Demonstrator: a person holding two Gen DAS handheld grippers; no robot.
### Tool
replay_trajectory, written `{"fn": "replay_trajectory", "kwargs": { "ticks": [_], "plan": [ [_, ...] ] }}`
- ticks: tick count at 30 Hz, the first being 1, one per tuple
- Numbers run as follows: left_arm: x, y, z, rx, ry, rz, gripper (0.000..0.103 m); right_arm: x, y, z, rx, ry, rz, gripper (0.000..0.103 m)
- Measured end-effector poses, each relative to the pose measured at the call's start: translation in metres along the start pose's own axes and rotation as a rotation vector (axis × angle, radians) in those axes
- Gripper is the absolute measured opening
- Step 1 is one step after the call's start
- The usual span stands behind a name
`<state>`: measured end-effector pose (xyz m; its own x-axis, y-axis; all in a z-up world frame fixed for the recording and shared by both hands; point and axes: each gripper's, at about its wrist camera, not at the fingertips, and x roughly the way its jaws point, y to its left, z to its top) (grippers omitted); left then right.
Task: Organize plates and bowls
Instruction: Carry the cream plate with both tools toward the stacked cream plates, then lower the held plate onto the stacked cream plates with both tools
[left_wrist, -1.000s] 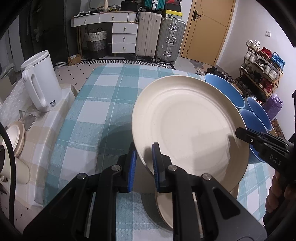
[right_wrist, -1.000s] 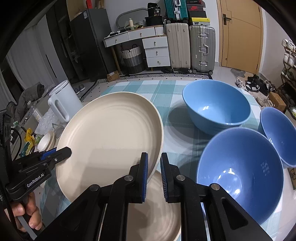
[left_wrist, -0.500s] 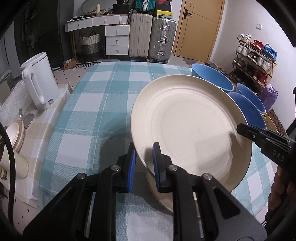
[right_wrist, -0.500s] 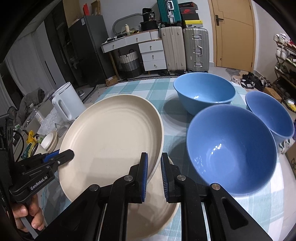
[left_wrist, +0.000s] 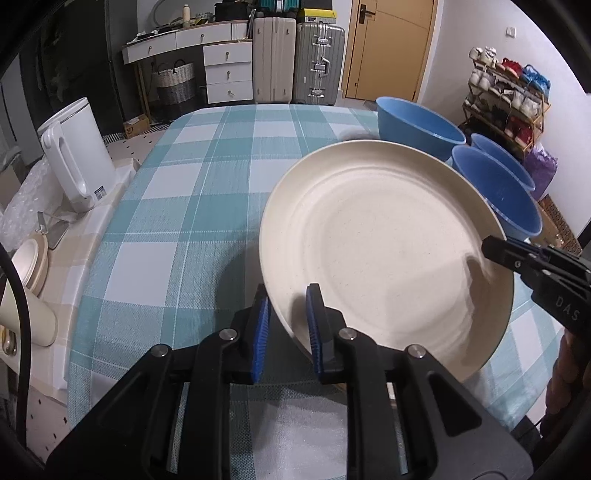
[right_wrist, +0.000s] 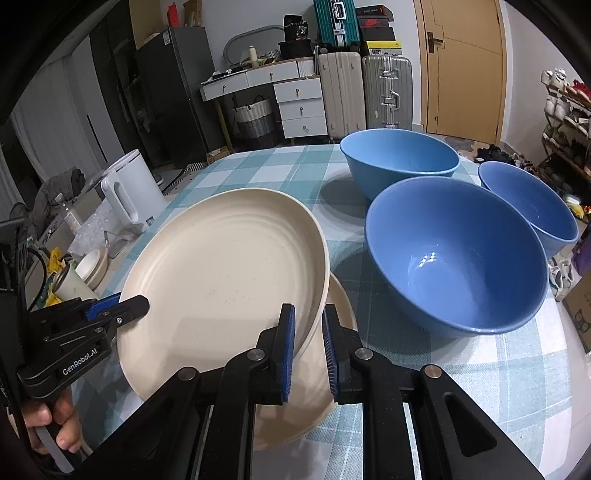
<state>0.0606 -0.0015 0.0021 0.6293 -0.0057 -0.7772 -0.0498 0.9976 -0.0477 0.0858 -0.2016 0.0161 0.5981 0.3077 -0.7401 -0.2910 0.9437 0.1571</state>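
A large cream plate (left_wrist: 384, 254) (right_wrist: 221, 269) is held tilted above the checked tablecloth (left_wrist: 192, 192). My left gripper (left_wrist: 286, 325) is shut on its near left rim; it also shows in the right wrist view (right_wrist: 127, 308). My right gripper (right_wrist: 308, 339) is shut on its right rim; it also shows in the left wrist view (left_wrist: 491, 251). A second cream plate (right_wrist: 332, 332) lies on the table under it. Three blue bowls stand to the right: a near one (right_wrist: 454, 254), a far one (right_wrist: 399, 158) and a smaller one (right_wrist: 528, 203).
A white kettle (left_wrist: 74, 155) stands on a side counter at the left, with a small cream dish (left_wrist: 31, 258) and a cup (left_wrist: 26, 317) near it. Drawers, suitcases and a door are behind the table. A shoe rack (left_wrist: 506, 92) is at the right.
Both grippers have carried the plate back toward me and slightly lower. The bowls now sit farther off, and the plate underneath is hidden in the left wrist view.
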Motion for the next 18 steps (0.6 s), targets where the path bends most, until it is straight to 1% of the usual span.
{"fn": "replay_trajectory", "kwargs": {
  "ticks": [3, 6, 8, 14, 18],
  "plan": [
    [0.007, -0.001, -0.004, 0.009, 0.009, -0.001, 0.016, 0.002, 0.001, -0.006, -0.022, 0.002, -0.008, 0.017],
    [0.014, -0.001, -0.009, 0.012, 0.024, -0.011, 0.016, 0.003, -0.003, -0.010, -0.017, 0.015, -0.007, 0.017],
    [0.016, -0.002, -0.011, 0.021, 0.018, -0.012, 0.016, 0.006, -0.003, -0.011, -0.012, 0.022, -0.013, 0.017],
    [0.017, -0.006, -0.016, 0.032, 0.002, -0.010, 0.016, 0.010, -0.001, -0.015, -0.024, 0.035, -0.056, 0.018],
    [0.021, -0.012, -0.016, 0.057, 0.011, 0.011, 0.017, 0.013, 0.002, -0.018, -0.041, 0.036, -0.092, 0.018]
  ]
}}
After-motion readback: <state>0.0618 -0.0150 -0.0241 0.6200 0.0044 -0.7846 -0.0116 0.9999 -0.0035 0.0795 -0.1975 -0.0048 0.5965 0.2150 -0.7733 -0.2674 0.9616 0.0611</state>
